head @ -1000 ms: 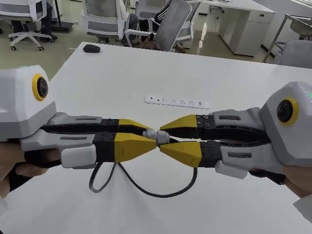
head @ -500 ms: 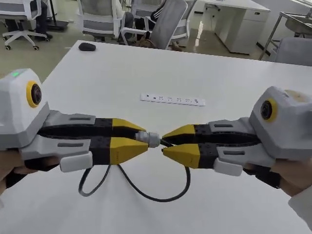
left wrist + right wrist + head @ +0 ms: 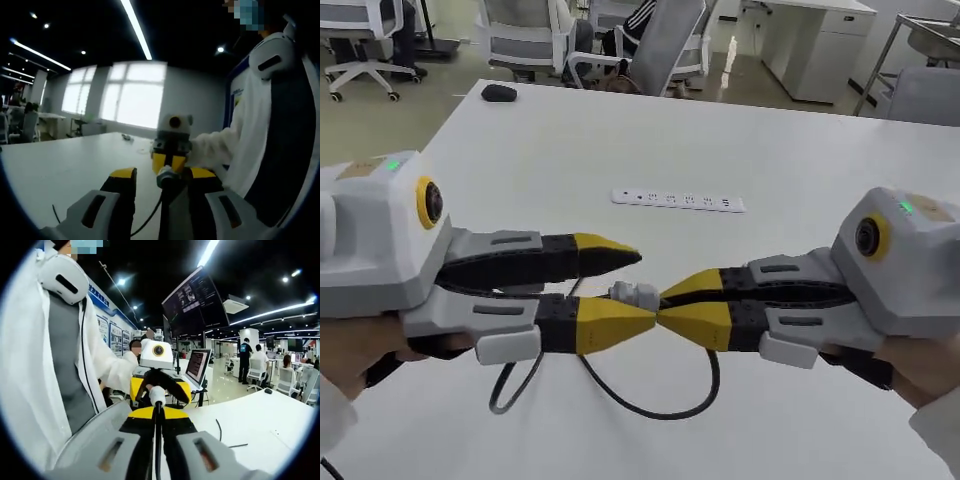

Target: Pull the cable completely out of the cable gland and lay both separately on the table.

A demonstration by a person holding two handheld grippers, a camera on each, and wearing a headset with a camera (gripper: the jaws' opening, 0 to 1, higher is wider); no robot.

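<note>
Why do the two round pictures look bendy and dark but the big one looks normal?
Left gripper view: the fisheye lens bends the ceiling light, and the window glares white, leaving the room dim. Right gripper view: the same bending, with the ceiling dark around the light strip. Head view: straight lines, even light, a soft shadow beneath the cable on the table.

white table (image 3: 770, 150) | grey office chairs (image 3: 520, 45) | windows (image 3: 137, 95) | ceiling strip lights (image 3: 134, 27)
</note>
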